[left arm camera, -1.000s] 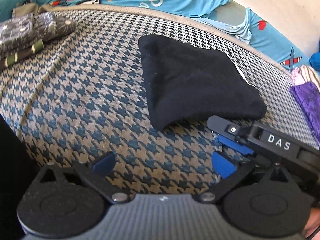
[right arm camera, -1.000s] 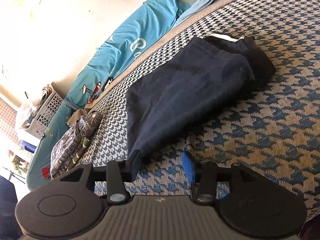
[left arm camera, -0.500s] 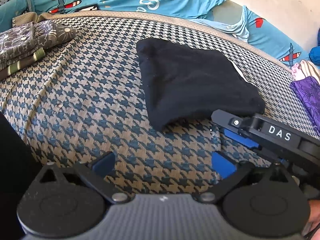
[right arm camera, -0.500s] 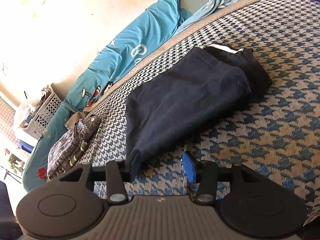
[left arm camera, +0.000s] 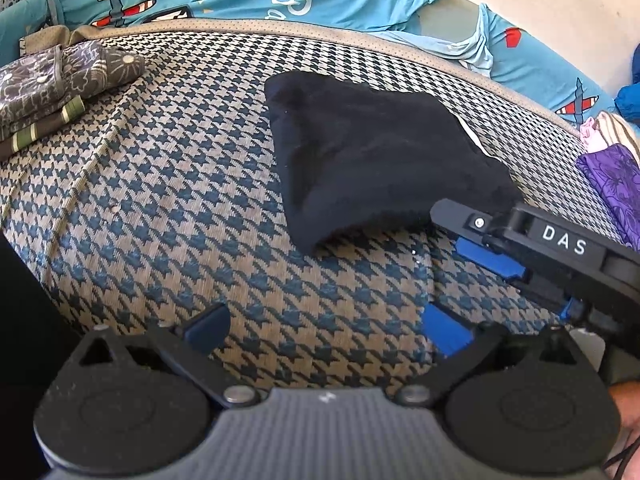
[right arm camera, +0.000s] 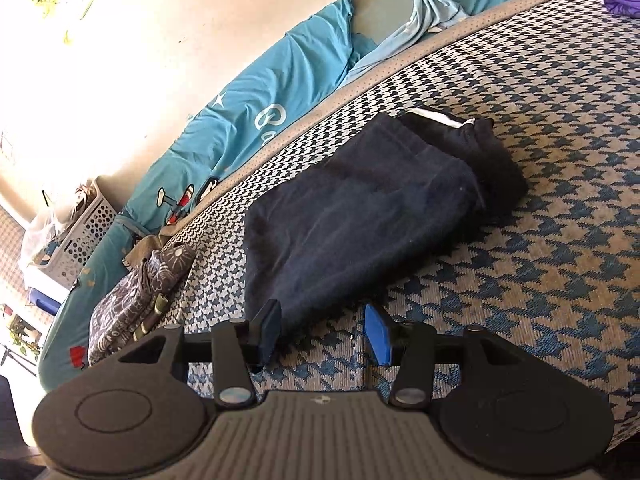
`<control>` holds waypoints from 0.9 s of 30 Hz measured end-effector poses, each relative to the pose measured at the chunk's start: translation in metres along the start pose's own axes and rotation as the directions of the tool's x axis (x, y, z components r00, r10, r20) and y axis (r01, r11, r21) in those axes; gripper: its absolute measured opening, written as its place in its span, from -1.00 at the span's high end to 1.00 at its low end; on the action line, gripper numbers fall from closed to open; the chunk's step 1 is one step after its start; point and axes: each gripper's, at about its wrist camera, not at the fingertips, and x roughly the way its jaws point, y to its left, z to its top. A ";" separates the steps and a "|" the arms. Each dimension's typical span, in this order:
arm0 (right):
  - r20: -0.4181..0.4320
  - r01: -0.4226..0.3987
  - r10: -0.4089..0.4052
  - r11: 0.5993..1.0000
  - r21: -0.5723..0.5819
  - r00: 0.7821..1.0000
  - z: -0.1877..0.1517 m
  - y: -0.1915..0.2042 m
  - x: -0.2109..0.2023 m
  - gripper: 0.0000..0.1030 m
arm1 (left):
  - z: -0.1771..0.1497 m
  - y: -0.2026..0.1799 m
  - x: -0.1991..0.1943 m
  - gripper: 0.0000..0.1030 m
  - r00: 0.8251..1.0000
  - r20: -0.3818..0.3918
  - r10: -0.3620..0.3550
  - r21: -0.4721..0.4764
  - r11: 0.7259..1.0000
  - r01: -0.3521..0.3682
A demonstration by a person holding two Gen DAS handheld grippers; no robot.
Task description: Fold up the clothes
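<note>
1. Little has changed over the last second: the folded dark navy cloth garment (left arm camera: 372, 156) lies unmoved on the houndstooth-patterned bed (left arm camera: 160, 200).
2. Left gripper (left arm camera: 324, 328) and right gripper (right arm camera: 324, 330) hover with jaws spread, empty; this fold looks finished.

A bed covered with a blue-and-tan houndstooth spread (left arm camera: 168, 216) carries a folded dark garment (left arm camera: 372, 160) near its middle, a folded grey patterned pile (left arm camera: 60, 80) at one end and purple floral cloth (left arm camera: 616, 184) at the other.
</note>
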 end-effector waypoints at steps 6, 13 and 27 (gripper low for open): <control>0.009 0.003 -0.003 1.000 -0.002 1.000 0.001 0.004 0.000 0.10 | 0.000 0.000 0.000 -1.00 1.000 -0.002 -0.009 0.002 1.000 0.009; -0.005 0.011 -0.011 1.000 -0.005 1.000 -0.002 0.003 0.004 0.10 | -0.002 0.004 0.004 -1.00 0.999 -0.020 -0.031 -0.021 0.999 0.030; 0.005 0.033 -0.033 0.999 0.000 0.999 0.001 -0.001 0.003 0.10 | 0.001 0.007 0.012 -1.00 1.000 -0.019 -0.020 -0.029 0.999 0.019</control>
